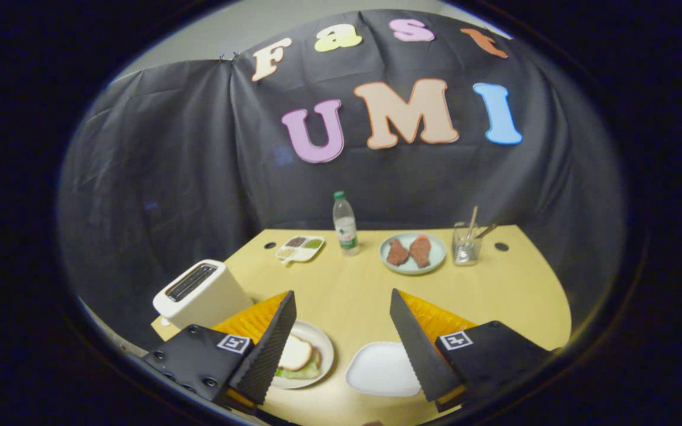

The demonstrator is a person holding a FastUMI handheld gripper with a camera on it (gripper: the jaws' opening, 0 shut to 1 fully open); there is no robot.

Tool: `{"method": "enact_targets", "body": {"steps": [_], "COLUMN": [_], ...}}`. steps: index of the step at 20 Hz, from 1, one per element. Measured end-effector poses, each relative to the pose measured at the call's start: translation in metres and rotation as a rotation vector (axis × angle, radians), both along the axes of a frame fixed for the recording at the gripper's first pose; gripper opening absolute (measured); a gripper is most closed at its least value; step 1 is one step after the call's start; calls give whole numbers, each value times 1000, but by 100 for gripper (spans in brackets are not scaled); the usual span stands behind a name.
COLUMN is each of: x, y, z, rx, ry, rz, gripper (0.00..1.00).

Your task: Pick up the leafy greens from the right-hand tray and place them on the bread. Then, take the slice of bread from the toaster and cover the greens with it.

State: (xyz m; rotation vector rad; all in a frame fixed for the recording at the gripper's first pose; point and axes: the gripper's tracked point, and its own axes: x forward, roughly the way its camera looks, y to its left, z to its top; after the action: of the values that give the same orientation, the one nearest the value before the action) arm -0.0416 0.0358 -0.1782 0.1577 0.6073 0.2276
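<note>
Soft, even overhead light, sharp centre, strong fisheye bending and darkening toward the edges.

The table (pixel 495 284) is showing pale yellow, the toaster (pixel 202 294) white. Green leaves (pixel 299 373) are peeking under pale bread (pixel 295 352); the far plate (pixel 412 267) is looking light blue-green.

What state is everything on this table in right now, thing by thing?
Gripper: jaws open, holding nothing.
Sandwich: on its plate, bread on top, greens under it.
White tray: empty.
Toaster: upright, no bread sticking out of the slot.
Bottle: upright, capped.
Green plate: holds two brown pieces.
Glass: upright, sticks inside.
Small dish: compartments filled.
</note>
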Motion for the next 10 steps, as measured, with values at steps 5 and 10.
{"method": "enact_targets", "body": {"steps": [5,10], "x": [24,37], "y": [-42,-77], "z": [51,90], "rx": [-46,-93], "ry": [-156,-314], "rz": [-100,-161], "gripper": [99,99]}}
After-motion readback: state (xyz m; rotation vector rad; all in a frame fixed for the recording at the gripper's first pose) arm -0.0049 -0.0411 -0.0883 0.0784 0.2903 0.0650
